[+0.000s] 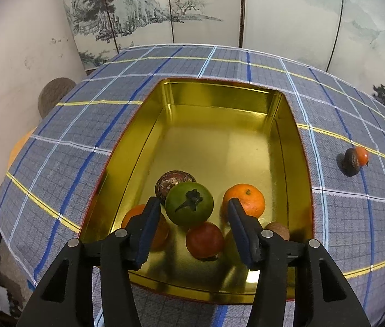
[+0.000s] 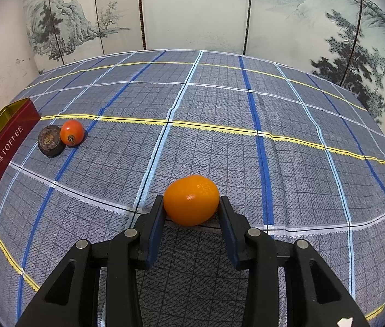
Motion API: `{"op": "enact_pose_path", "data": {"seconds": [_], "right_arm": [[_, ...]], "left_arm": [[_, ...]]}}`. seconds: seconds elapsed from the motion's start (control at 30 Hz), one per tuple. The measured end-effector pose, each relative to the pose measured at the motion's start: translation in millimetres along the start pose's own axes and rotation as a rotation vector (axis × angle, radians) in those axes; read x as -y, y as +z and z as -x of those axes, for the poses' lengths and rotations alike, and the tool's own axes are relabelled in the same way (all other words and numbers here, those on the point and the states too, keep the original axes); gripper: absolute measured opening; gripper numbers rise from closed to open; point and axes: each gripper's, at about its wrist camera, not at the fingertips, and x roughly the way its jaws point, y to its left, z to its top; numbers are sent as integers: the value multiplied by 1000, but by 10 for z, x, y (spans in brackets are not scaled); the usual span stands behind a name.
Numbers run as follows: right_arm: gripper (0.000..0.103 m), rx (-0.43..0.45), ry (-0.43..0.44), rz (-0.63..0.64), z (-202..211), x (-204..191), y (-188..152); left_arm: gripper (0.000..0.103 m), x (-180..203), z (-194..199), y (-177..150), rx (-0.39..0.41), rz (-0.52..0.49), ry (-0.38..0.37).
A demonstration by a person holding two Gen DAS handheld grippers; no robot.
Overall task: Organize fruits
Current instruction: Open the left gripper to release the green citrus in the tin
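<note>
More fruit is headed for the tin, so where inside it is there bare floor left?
The far half of the gold rectangular tin is bare, from the green round fruit back to the rear wall. The near end is crowded: green fruit, dark brown fruit, orange mandarin, red fruit, with the open left tool above.

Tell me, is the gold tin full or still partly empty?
Partly empty. In the gold tin, the green fruit, the orange and a few others sit only at the near end; the far half shows bare bottom.
</note>
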Motion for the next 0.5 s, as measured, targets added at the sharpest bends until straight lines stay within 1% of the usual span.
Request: {"op": "enact_pose_path", "data": {"seconds": [0.27, 0.37, 0.5], "right_arm": [[35, -8, -23, -27, 4, -29, 18], [35, -12, -19, -26, 18, -77, 30], [35, -3, 13, -9, 70, -218, 59]], "left_arm": [[54, -65, 106, 10, 19, 20, 4], [54, -89, 128, 6, 21, 27, 5], [54, -133, 135, -7, 12, 40, -4]]}}
